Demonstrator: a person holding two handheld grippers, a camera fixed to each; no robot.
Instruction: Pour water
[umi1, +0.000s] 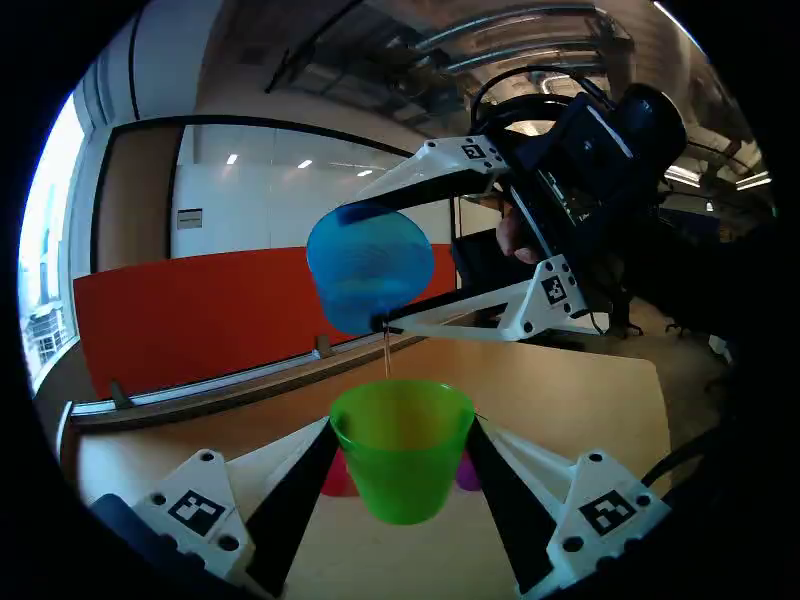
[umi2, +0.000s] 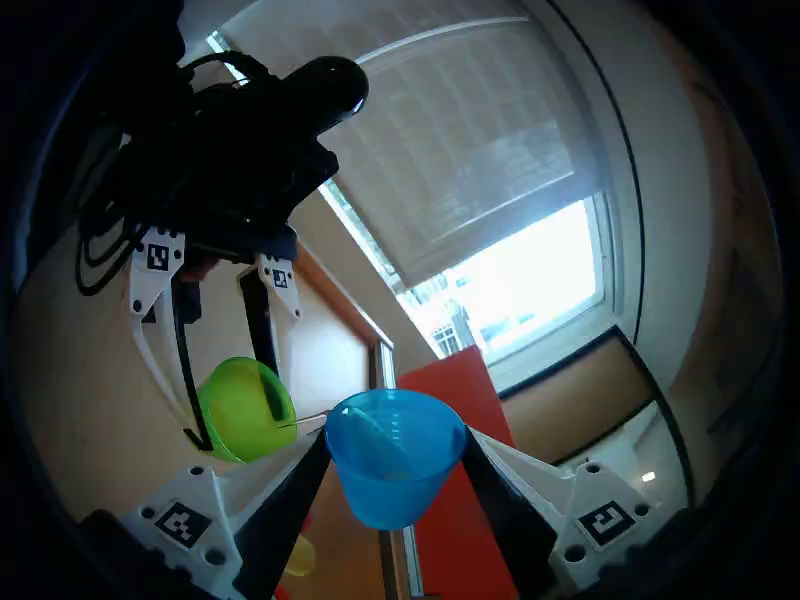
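Left gripper: fingers clamped on green tapered plastic cup, mid-wall. Right gripper: fingers clamped on blue translucent plastic cup, tilted at 12 o'clock above it. Both cups are probably light, thin-walled and slippery; grip gently.

**Pouring From Blue Cup Into Green**

Pinched between the right tongs: a blue cup, translucent plastic with faint ribbing. Tipped far over, mouth turned sideways and down, lower lip as the lowest point.

Falling from that lip: a thin stream of water, straight down and unbroken, ending inside the mouth below.

Clamped between the left tongs: a green cup, translucent plastic, tapered toward the base. Upright, mouth open to the top, a dark finger pressed on each side of the wall. Directly beneath the blue lip, near it but apart, joined only by the water.
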